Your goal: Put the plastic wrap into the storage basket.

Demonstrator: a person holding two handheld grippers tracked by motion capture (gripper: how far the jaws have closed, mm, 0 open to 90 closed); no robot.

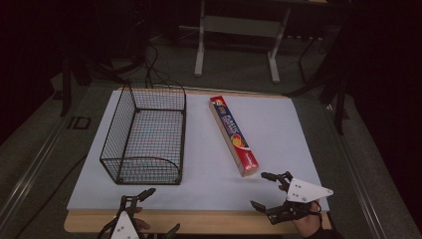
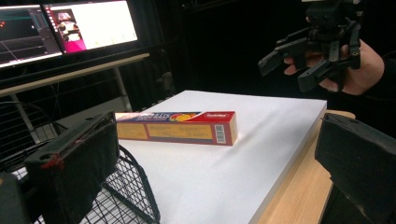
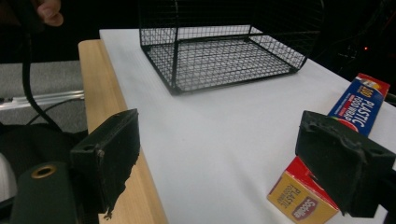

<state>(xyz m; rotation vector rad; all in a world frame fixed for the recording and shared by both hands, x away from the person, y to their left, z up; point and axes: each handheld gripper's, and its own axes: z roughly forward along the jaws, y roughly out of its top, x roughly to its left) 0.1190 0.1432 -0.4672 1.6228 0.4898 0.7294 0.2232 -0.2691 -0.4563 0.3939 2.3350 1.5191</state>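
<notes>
Nearest to us, at the front wooden edge of the table (image 1: 79, 223), we hold both grippers low with jaws spread wide and nothing between them. Our left gripper (image 1: 149, 211) hovers just in front of the wire basket (image 1: 144, 132); our right gripper (image 1: 266, 191) sits at the white board's (image 1: 278, 129) near right corner.

Just beyond the right gripper lies the plastic wrap box (image 1: 234, 135), flat on the board and untouched. Its near end is close to the right gripper's upper jaw; in the right gripper view that end (image 3: 303, 196) shows right beside the right-hand jaw. The box's long axis runs away from us, slanting leftward toward the far edge, so it lies roughly end-on to the right gripper. We judge the right hand much the nearer one, and a grasp across the narrow width near that end looks the natural approach.

Farther left, the wire basket stands empty, well apart from the box, its long side also running away from us.
</notes>
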